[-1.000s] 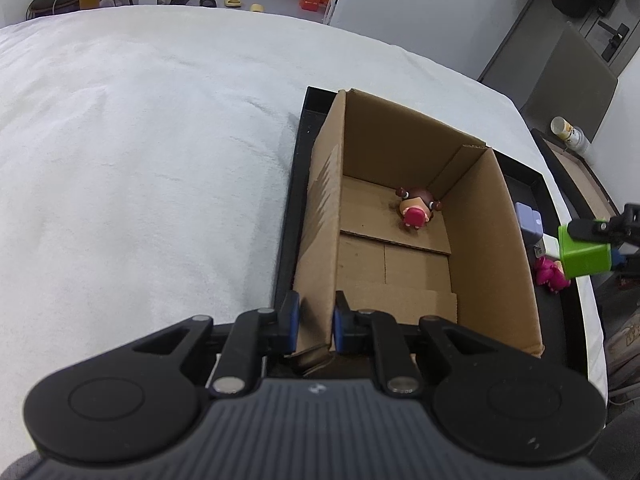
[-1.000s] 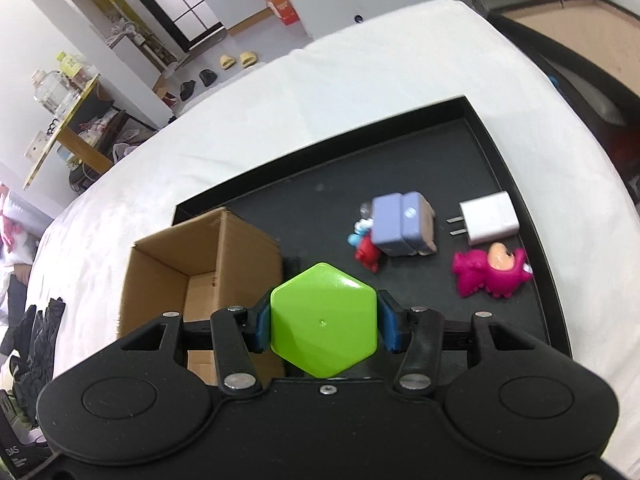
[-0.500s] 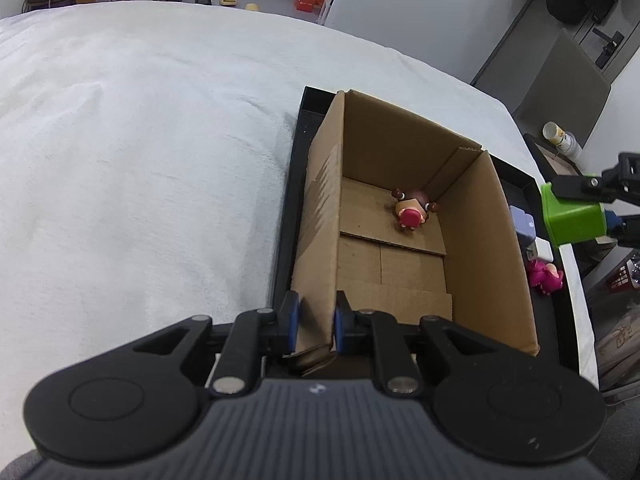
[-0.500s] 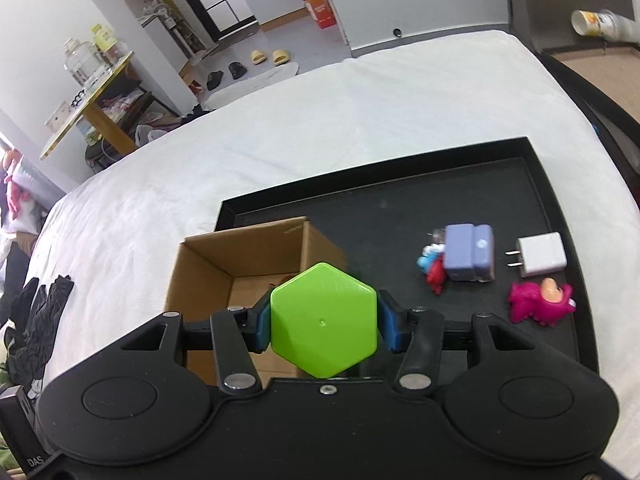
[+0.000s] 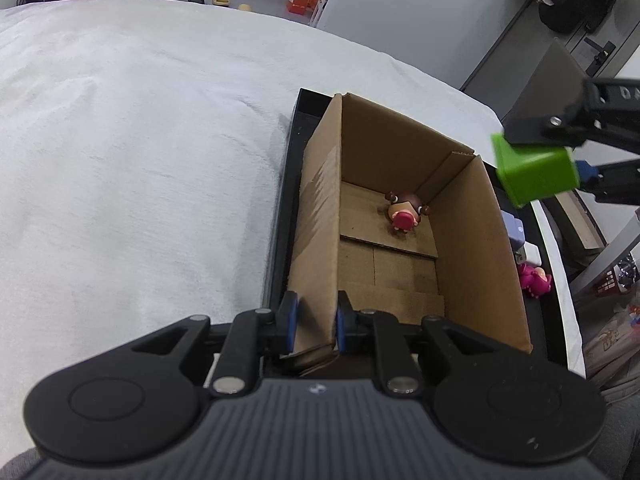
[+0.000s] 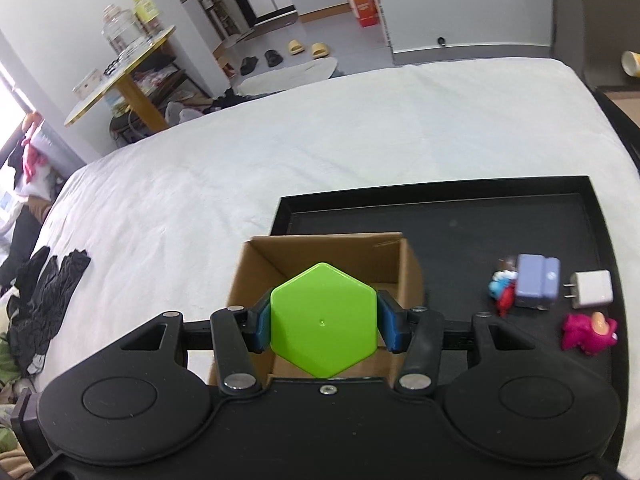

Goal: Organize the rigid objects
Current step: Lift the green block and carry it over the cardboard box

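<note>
open-topped box (image 5: 460,240), figurine (image 5: 404,214) in far corner

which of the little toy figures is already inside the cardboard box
The brown figure with the pink front, lying on the floor of the cardboard box. The magenta figure and the red-and-blue one lie on the black tray.

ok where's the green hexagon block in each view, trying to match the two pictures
Left wrist view: the green hexagon block is at the right edge, upper half, held in the right gripper above the box's right wall.
Right wrist view: it sits at centre, lower middle, clamped between the blue pads, in front of the box opening.
Shared landmark: the cardboard box on the black tray.
</note>
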The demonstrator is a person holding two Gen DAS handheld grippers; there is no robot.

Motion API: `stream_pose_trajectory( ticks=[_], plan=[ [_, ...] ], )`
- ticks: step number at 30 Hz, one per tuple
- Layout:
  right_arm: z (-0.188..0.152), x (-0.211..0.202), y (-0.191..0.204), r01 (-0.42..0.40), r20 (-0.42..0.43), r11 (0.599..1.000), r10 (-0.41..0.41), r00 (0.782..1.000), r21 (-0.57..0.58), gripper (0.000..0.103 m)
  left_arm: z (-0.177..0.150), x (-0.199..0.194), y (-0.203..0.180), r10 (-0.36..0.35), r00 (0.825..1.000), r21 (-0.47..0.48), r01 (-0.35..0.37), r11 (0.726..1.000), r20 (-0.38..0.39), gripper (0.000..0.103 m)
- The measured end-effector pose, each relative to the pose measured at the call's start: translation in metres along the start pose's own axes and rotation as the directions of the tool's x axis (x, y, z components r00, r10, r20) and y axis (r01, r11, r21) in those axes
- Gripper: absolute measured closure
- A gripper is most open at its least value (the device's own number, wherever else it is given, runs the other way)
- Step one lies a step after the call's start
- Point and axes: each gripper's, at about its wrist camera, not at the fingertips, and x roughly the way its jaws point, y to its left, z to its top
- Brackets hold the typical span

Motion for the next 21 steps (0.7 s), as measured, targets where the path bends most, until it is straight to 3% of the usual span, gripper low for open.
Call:
stream_pose_trajectory(
  ticks=[21],
  plan=[
    [-0.006,0.071,0.044,0.022,-0.11,0.998,-0.027,0.994,-0.051,0.053,-0.001,0.001,0.012,-0.046,0.999,-0.026,0.046,0.999,0.013,0.084]
  ],
)
